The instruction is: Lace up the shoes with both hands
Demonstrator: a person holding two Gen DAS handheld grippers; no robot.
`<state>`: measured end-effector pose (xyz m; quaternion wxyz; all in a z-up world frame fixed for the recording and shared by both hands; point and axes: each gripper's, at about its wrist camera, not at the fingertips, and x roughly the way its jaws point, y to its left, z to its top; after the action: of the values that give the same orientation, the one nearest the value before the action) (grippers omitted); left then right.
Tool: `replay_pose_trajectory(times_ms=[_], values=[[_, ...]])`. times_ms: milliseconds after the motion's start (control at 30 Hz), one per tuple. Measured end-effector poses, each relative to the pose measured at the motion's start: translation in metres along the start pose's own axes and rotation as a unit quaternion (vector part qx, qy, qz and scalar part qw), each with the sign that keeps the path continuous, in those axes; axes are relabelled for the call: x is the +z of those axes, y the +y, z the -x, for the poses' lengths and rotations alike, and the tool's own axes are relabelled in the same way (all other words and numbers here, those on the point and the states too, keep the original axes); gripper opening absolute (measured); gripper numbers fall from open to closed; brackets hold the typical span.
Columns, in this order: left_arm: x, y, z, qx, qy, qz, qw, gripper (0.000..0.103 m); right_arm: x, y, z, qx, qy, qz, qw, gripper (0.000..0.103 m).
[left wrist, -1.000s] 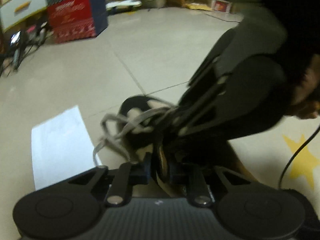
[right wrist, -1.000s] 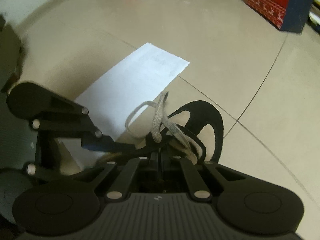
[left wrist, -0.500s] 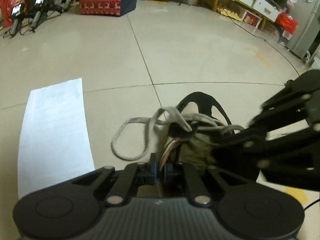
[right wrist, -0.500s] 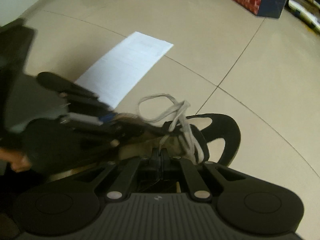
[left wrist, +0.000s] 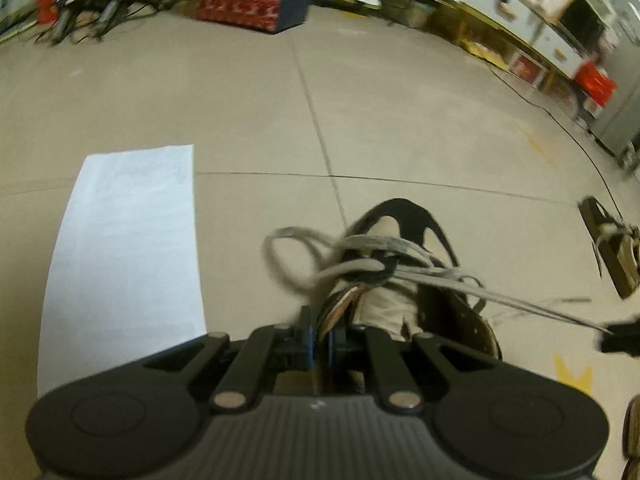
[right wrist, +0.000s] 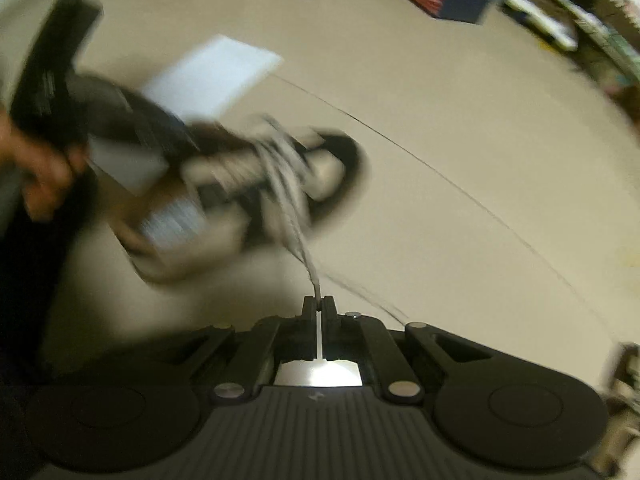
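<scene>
Tiled floor [left wrist: 400, 100], right gripper [right wrist: 318, 307] pinching taut lace [left wrist: 460, 280], shoe [left wrist: 400, 300] seemingly left-clamped

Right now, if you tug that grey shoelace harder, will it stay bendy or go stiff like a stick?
Probably bendy: the shoelace droops in a loose loop beside the shoe. Where the right gripper pinches it, it looks pulled straight, so only tension stiffens it. The shoe seems light and might slide on the smooth floor.

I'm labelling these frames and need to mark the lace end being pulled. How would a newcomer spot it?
Start at the white sheet of paper on the tiled floor; the black-and-beige shoe sits right of it. From its knot a grey lace strand runs taut rightward into the shut right gripper, unlike the slack loop drooping toward the paper.
</scene>
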<state>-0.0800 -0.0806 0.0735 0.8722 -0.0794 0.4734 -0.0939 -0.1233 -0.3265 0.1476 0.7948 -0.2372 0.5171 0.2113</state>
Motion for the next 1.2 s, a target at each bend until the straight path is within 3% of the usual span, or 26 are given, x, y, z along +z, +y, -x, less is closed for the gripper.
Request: replay_pose_trajectory(times_ms=[67,133,233,300,400,433,500,633,700,800,900,967,1100,1167,1200], values=[[0.003,0.006,-0.004,0.018,-0.002,0.018,0.9997,0.007,-0.028,-0.016,0.009,-0.066,0.038,-0.011,0.997,0.000],[0.006,0.017,-0.006,0.034,-0.004,0.035,0.9988,0.006,-0.064,-0.039,0.019,-0.138,0.085,-0.028,0.986,0.000],[0.006,0.016,-0.003,0.004,-0.009,0.038,0.9992,0.007,-0.103,-0.069,0.045,-0.135,0.111,-0.102,0.979,0.000],[0.006,0.011,-0.001,-0.016,-0.013,0.032,0.9993,0.008,-0.101,-0.068,0.050,-0.122,0.072,-0.125,0.982,0.001],[0.008,0.008,-0.003,-0.016,-0.013,0.031,0.9993,0.009,-0.066,-0.051,0.034,-0.058,-0.031,-0.133,0.989,0.007],[0.008,0.008,-0.003,-0.018,-0.012,0.032,0.9992,0.010,-0.048,-0.044,0.025,-0.031,-0.063,-0.135,0.988,0.021],[0.009,0.007,-0.003,-0.020,-0.009,0.028,0.9994,0.011,-0.014,-0.032,0.009,0.025,-0.114,-0.134,0.984,0.037],[0.011,0.003,-0.002,-0.013,-0.008,-0.004,0.9999,0.020,0.058,0.001,-0.025,0.097,-0.169,-0.073,0.978,0.035],[0.014,0.003,0.001,-0.006,-0.013,-0.015,0.9998,0.032,0.082,0.010,-0.043,0.122,-0.169,-0.040,0.977,0.033],[0.019,0.002,0.003,-0.006,-0.022,-0.043,0.9988,0.040,0.109,0.011,-0.073,0.165,-0.139,-0.010,0.976,0.011],[0.024,-0.003,-0.008,-0.019,-0.006,-0.101,0.9947,0.041,0.120,0.016,-0.085,0.140,-0.122,0.035,0.982,0.012],[0.026,-0.006,-0.016,-0.040,0.008,-0.133,0.9903,0.041,0.127,0.016,-0.091,0.133,-0.108,0.058,0.984,0.015],[0.026,-0.012,-0.028,-0.039,0.013,-0.191,0.9808,0.041,0.136,0.023,-0.108,0.161,-0.073,0.071,0.982,0.013],[0.026,-0.013,-0.032,-0.041,0.012,-0.208,0.9771,0.035,0.141,0.026,-0.116,0.157,-0.059,0.070,0.983,0.010],[0.026,-0.013,-0.033,-0.036,0.010,-0.201,0.9788,0.025,0.142,0.026,-0.118,0.156,-0.057,0.065,0.984,0.008]])
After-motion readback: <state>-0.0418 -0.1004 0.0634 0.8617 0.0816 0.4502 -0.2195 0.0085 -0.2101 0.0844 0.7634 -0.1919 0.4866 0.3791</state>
